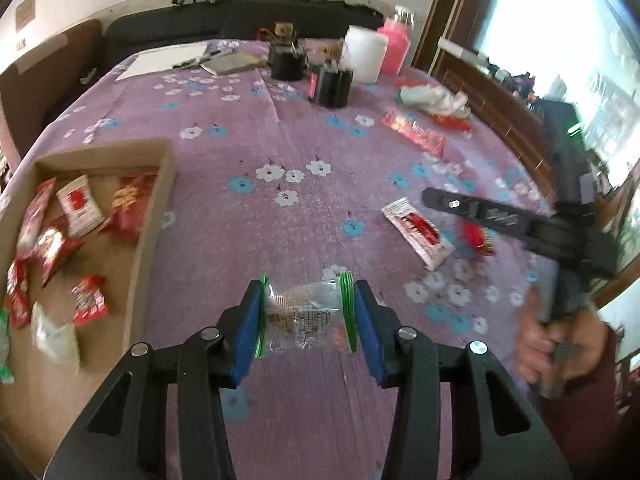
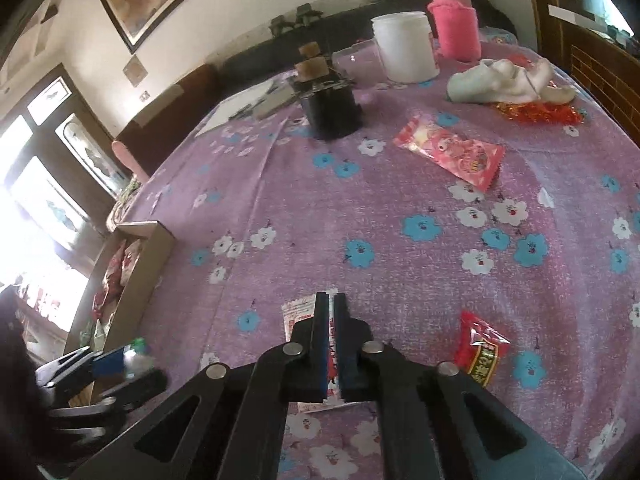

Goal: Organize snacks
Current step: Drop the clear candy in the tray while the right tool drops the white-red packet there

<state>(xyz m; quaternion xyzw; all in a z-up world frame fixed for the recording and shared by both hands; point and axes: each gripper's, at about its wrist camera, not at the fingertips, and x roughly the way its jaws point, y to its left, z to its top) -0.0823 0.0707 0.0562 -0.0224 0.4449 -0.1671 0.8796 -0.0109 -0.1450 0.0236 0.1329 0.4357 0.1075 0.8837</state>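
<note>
Left gripper: jaws part-open and closed on one clear snack packet with green-striped ends, held by its two ends above the desk, just right of the cardboard box.

Right gripper: jaws drawn narrow, only a thin slit between the blue pads. It is above one white-and-red sachet; whether the pads are pinching it or merely over it, I cannot tell. In the left view this gripper is blurred, with the same sachet lying flat on the cloth under its tip.

Loose snacks on the desk, counted:
- One small red packet just right of the right gripper, apart from it.
- One long pink-red packet farther out, mid-desk.
- One red crinkled wrapper beside a white cloth bundle near the far right edge.

Box contents: roughly nine or ten packets, mostly red, some white; the exact count is uncertain because of blur and the frame edge. The box sits at the desk's left edge, with bare floor in its nearer half.

Far end of the desk: two dark holders, one white tub, one pink bottle, papers.

Open cloth lies between box, grippers and holders.
</note>
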